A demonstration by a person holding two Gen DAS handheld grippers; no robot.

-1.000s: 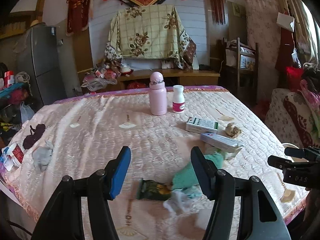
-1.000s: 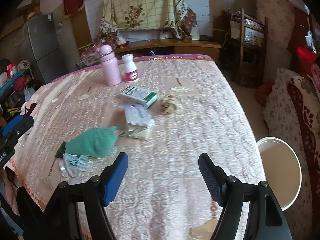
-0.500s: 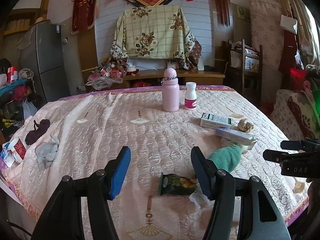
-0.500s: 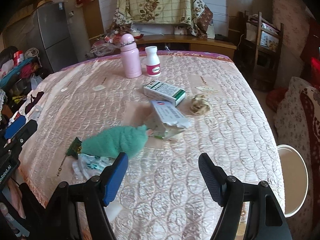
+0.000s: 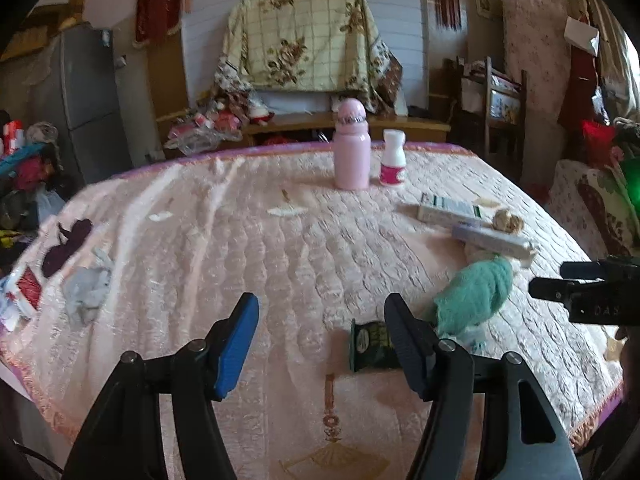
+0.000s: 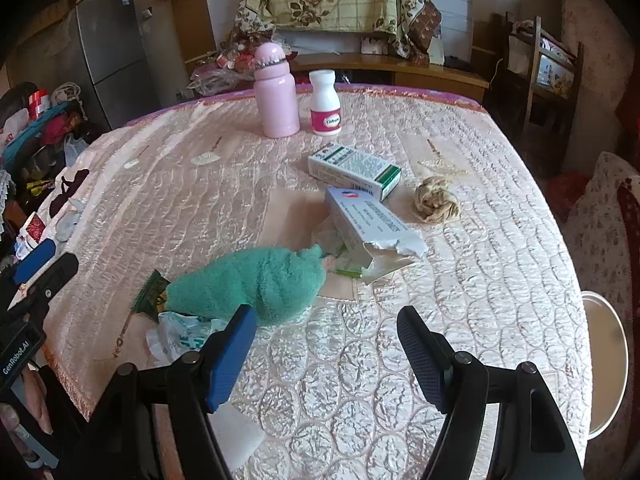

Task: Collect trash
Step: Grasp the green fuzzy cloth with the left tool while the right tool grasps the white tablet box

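Both grippers hang over the table with nothing between their jaws: left gripper [image 5: 322, 316] has its jaws apart and opening, no pad touching anything, its right finger [image 5: 406, 340] overlapping the dark green snack wrapper [image 5: 368, 346] in the left wrist view; right gripper [image 6: 324, 330] stands wide apart over bare quilted tablecloth [image 6: 460, 280], empty. Trash sits in a cluster near the front edge of the table: snack wrapper is small, flat, dark green with a round pale logo, lying on the cloth partly under the teal fuzzy cloth [image 6: 256, 280], which is a soft, plump lump lying on its side. Just beside it, crumpled white plastic with green print [image 6: 180, 334] lies at the table edge, touching the teal cloth. Torn white carton [image 6: 368, 224] lies past the teal cloth, its open end ragged, with thin plastic and green scraps under it. Green-and-white box [image 6: 354, 168] lies flat just behind the carton, closed. Beige crumpled wad [image 6: 436, 200] sits to the right of both boxes, apart from them. Pink bottle [image 6: 276, 94] and white pill bottle [image 6: 325, 104] stand upright side by side at the far end. Grey rag [image 5: 88, 290] and dark purple cloth [image 5: 66, 244] lie at the left side, well apart from the cluster.
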